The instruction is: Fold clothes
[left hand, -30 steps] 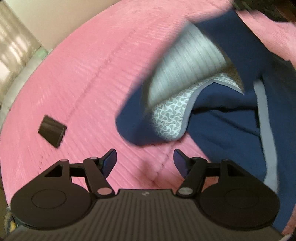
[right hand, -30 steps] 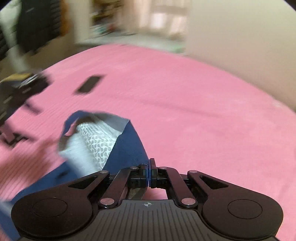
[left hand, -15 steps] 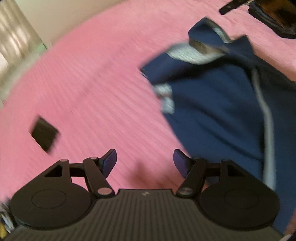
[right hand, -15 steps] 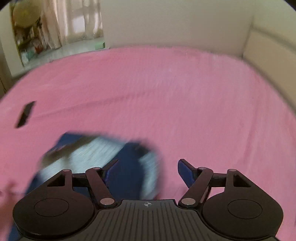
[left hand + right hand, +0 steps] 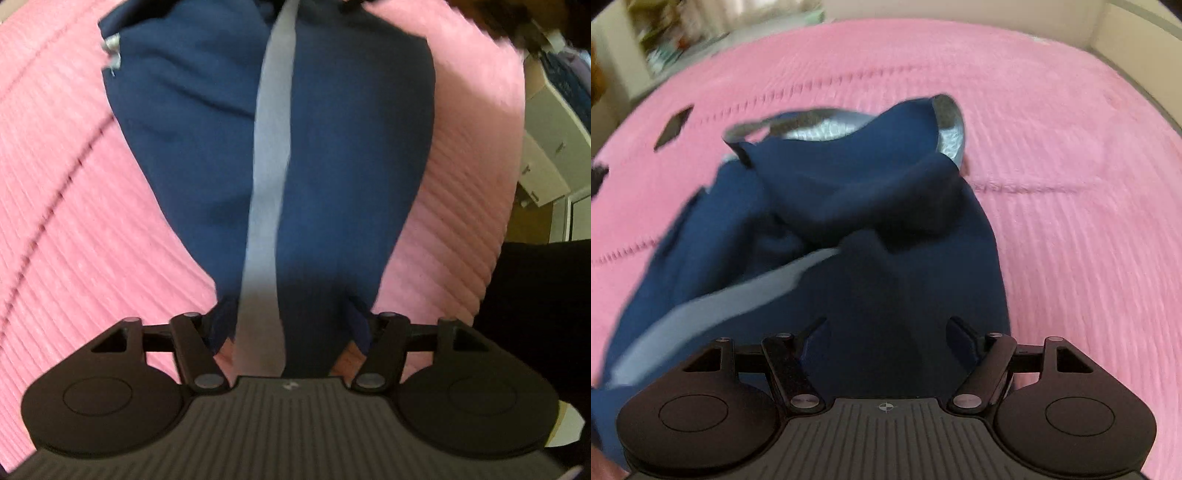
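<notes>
A: What lies on the pink bedspread [image 5: 1071, 155]?

B: A navy garment [image 5: 351, 140] with a pale grey stripe [image 5: 269, 166] running down it, spread on the bedspread and reaching close to its right edge in the left wrist view. In the right wrist view its upper part is bunched, and a patterned grey lining [image 5: 820, 130] shows at the rim.

A: And left of the garment?

B: A small dark flat object [image 5: 673, 127] lies on the bedspread, well apart from the cloth.

A: The left gripper [image 5: 288, 317]?

B: It points down at the garment's narrow near end. Its jaws are closing, with that cloth and the stripe between them; the pads do not yet press.

A: The right gripper [image 5: 888, 332]?

B: Jaws wide, over the dark cloth, gripping nothing.
</notes>
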`<state>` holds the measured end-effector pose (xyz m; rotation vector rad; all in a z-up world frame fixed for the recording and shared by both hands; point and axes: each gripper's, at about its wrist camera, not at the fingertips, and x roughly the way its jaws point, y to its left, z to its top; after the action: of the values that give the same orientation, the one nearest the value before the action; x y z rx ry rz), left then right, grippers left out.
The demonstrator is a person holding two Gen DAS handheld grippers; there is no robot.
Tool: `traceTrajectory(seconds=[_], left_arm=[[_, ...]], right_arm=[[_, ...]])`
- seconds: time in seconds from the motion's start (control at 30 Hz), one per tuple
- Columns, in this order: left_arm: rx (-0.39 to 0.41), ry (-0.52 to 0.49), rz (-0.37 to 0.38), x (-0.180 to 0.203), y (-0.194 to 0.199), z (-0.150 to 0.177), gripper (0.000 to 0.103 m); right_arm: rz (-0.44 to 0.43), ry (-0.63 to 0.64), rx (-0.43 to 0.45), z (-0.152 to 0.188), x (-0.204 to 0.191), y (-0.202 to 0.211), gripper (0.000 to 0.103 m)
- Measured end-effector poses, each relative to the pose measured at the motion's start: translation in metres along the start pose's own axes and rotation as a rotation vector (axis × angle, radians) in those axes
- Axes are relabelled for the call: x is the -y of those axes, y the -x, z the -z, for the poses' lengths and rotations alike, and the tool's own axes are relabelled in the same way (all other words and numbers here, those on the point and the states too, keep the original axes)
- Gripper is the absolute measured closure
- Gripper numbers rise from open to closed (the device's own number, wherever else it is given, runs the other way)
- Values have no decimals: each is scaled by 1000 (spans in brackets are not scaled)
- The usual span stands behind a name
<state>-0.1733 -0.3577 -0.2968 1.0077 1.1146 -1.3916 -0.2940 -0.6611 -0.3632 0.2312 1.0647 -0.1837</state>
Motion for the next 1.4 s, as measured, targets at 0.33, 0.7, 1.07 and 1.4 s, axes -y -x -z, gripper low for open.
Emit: traceTrajectory(seconds=[0.33,0.7,1.07,1.4], left_arm=[[50,-96,79,26,53,8,102],[-93,-257,249,60,59,24,101],[61,96,66,-57,63,-5,68],[260,349,-81,-184,7,-118,65]], right_arm=[[-202,143,-135,71,6,124,100],[17,114,-463,209,19,153,100],[-9,-20,-229,116,32,124,21],[-113,-42,8,-16,68,36,21]])
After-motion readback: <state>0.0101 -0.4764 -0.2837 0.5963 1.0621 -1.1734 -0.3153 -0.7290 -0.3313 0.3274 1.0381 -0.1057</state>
